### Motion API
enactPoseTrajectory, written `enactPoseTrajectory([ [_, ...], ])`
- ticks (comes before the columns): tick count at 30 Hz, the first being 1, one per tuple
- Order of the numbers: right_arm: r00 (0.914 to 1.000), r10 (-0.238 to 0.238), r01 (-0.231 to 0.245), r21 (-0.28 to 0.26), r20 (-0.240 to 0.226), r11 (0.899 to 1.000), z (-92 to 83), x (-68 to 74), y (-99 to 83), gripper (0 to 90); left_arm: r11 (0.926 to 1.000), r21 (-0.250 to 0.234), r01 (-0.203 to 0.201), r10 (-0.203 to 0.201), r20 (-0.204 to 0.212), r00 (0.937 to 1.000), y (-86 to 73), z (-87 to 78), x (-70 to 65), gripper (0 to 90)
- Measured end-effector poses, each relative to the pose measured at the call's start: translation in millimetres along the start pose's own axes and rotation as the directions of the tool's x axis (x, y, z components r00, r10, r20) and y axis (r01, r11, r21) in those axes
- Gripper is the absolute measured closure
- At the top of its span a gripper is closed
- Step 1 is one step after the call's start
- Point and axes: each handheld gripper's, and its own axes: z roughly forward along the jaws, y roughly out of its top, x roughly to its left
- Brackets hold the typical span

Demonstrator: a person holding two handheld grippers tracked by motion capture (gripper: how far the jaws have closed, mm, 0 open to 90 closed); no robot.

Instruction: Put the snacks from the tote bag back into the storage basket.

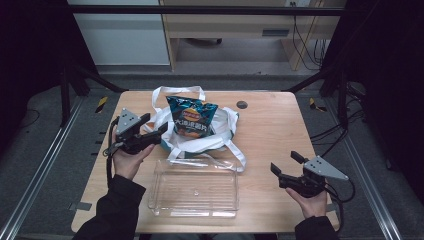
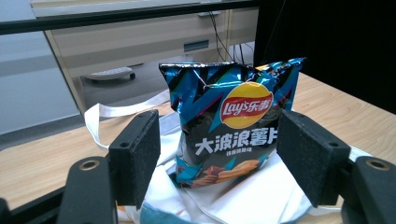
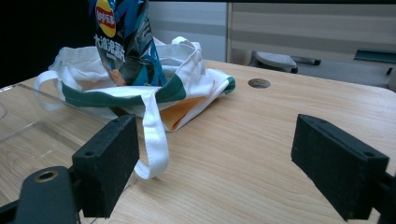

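Blue-black crisp bag (image 1: pixel 192 118) stands in white cloth tote w/ green trim (image 1: pixel 223 131) nr table's (image 1: pixel 270 125) far edge, clear plastic tray (image 1: pixel 194 188) at near edge; left gripper (image 1: pixel 154 126) & right gripper (image 1: pixel 284 163) both spread, empty.

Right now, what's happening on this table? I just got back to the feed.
A person holds a gripper in each hand. The left gripper is open and lined up on the chip bag, which stands upright in a white tote bag at the far middle of the table; it isn't gripping yet. The right gripper is open and idle over bare wood at the near right. A clear plastic tray sits empty in front of the tote.
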Motion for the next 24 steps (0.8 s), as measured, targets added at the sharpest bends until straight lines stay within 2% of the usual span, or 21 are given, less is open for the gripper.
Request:
enactPoseTrajectory([
  [3,1.0,0.001,-0.001,0.003,0.002,1.0,0.7,0.1,0.0,15.4,0.9998,0.009,-0.019,0.019,-0.007,0.9998,4.6,8.1,0.9,31.7],
  [7,1.0,0.0,0.0,0.002,0.004,1.0,0.8,0.0,0.3,15.5,0.9997,0.019,-0.014,0.014,-0.005,0.9999,7.3,15.3,2.9,32.3],
  [10,1.0,0.001,-0.001,-0.004,0.006,1.0,0.1,-1.0,0.8,15.5,0.9998,0.017,-0.006,0.006,0.001,1.0,9.0,21.7,4.9,36.5],
  [18,1.0,-0.002,0.002,0.0,0.004,1.0,0.4,-0.7,0.5,15.5,0.997,-0.007,-0.077,0.077,-0.048,0.9959,12.1,38.8,4.0,40.9],
  [24,1.0,-0.002,0.002,0.002,0.0,1.0,1.1,-0.5,0.1,15.5,0.9972,0.018,-0.073,0.074,-0.07,0.9949,20.0,47.0,5.9,40.1],
])
